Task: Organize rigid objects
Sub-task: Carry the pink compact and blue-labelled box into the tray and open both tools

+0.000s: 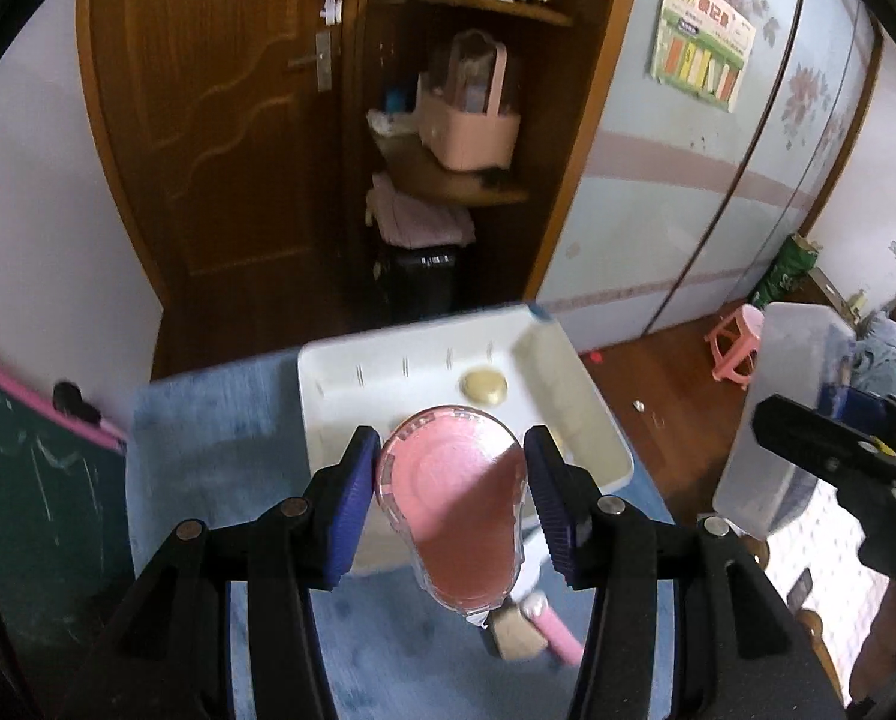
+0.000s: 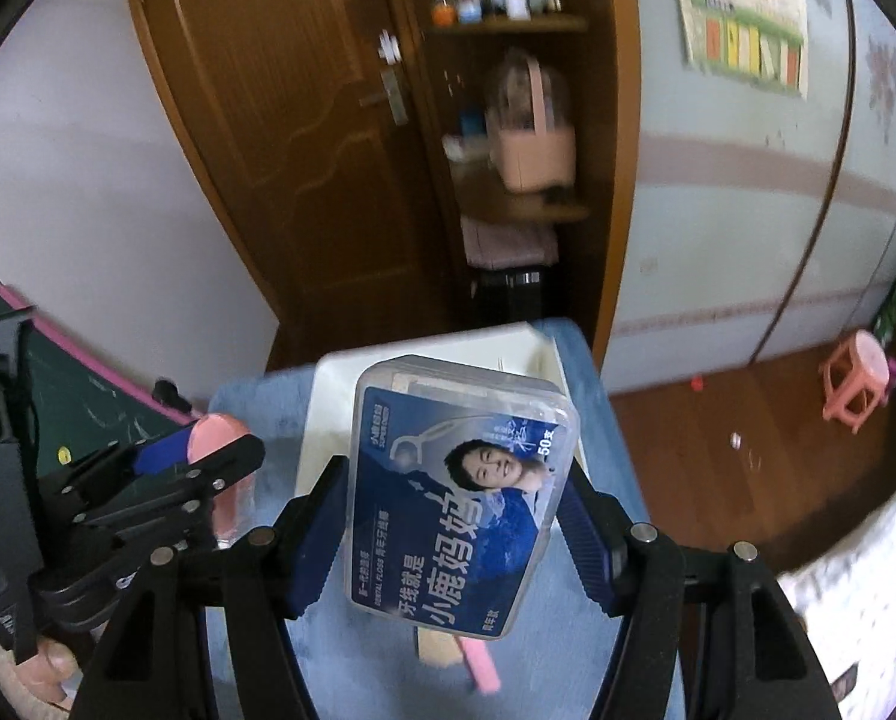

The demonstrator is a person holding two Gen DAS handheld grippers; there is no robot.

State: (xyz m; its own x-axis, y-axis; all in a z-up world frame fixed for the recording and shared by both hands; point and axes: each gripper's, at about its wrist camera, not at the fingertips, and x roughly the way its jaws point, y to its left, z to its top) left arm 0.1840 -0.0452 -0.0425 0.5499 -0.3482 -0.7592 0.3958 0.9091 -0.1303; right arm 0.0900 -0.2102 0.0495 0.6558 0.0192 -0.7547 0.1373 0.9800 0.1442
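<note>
Left tool (image 1: 451,483) clamped on pink clear-cased container (image 1: 457,504); right tool (image 2: 457,516) clamped on dental floss box (image 2: 460,492) — both held in air above blue-covered bench (image 1: 208,438). Below: pink stick (image 1: 559,630) and tan block (image 1: 514,636) not yet sorted. Beyond: white tray (image 1: 598,420) holding one round yellowish piece (image 1: 484,385) — job looks early, most left.

Floss box (image 2: 460,498): "小鹿妈妈", "DENTAL FLOSS", "50".

One pink jar (image 1: 457,498), one floss box (image 2: 457,495), one white tray (image 1: 388,360), one gold disc (image 1: 484,387).
</note>
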